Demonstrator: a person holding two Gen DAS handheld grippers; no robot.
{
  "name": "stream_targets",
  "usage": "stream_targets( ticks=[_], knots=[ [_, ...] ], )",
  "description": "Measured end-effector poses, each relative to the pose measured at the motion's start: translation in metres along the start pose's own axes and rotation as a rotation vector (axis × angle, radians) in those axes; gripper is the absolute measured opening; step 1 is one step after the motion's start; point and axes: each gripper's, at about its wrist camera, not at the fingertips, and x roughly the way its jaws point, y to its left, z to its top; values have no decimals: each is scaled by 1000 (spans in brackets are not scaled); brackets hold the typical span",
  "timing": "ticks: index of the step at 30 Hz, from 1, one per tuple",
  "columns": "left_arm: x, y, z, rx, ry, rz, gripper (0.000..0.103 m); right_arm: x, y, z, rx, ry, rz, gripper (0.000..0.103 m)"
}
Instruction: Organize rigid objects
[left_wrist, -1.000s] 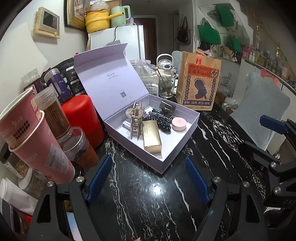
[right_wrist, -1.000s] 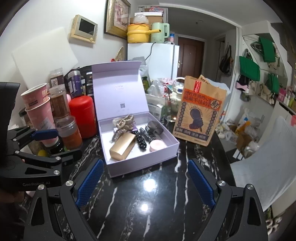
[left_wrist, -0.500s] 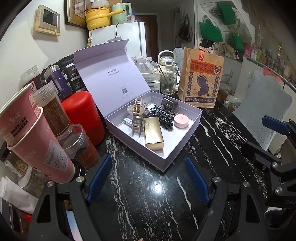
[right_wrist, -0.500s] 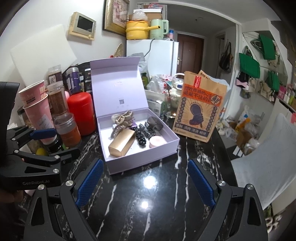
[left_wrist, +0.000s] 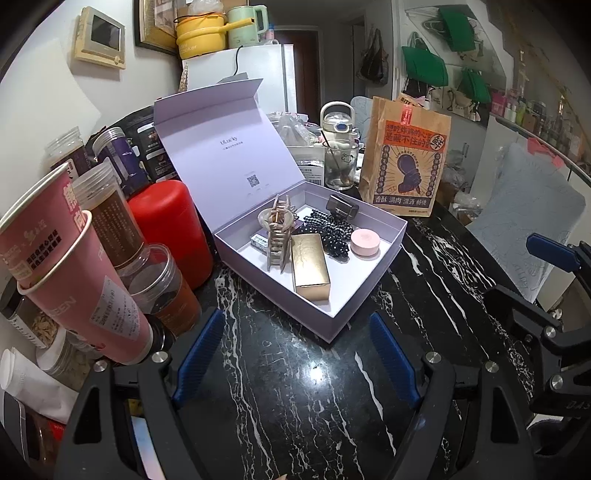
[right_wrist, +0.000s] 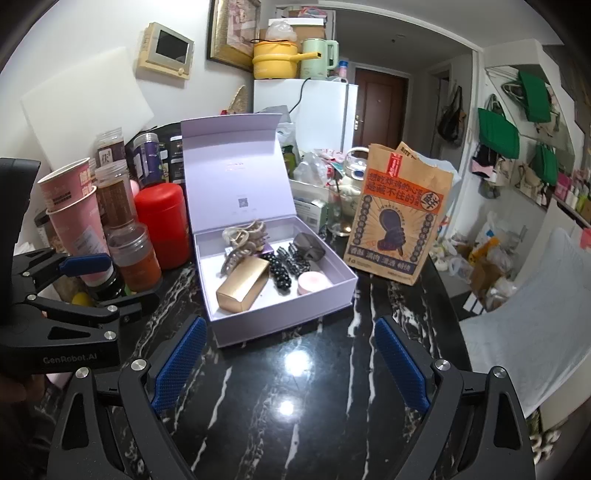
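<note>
An open lilac box (left_wrist: 369, 295) (right_wrist: 288, 321) with its lid up stands on the black marble table. Inside lie a gold bar-shaped box (left_wrist: 309, 266) (right_wrist: 242, 283), a beige hair claw (left_wrist: 277, 232) (right_wrist: 242, 236), black beaded hair ties (left_wrist: 332, 234) (right_wrist: 282, 269), a pink round tin (left_wrist: 365, 242) (right_wrist: 313, 282) and a dark clip (left_wrist: 341, 206) (right_wrist: 309, 245). My left gripper (left_wrist: 295, 354) is open and empty, just short of the box's near corner. My right gripper (right_wrist: 290, 365) is open and empty in front of the box.
Pink paper cups (left_wrist: 74, 280), jars (left_wrist: 162, 284) and a red canister (left_wrist: 166, 229) crowd the left. A brown paper bag (left_wrist: 404, 162) (right_wrist: 399, 218) stands right of the box. A glass cup (left_wrist: 340, 166) is behind it. The left gripper shows in the right wrist view (right_wrist: 88, 284).
Both cameras have eased back and slightly upward from the box. Both grippers stay open and empty; the box contents have not moved.
</note>
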Motion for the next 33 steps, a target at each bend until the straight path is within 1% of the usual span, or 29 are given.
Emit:
stream_targets(
  ticks=[23,33],
  knots=[
    [4,5,7,11,7,7,81,1,-1,4,5,15,-22,93],
    [5,6,13,20,-2,-2,81,3,-1,6,6,20,-25,93]
  ],
)
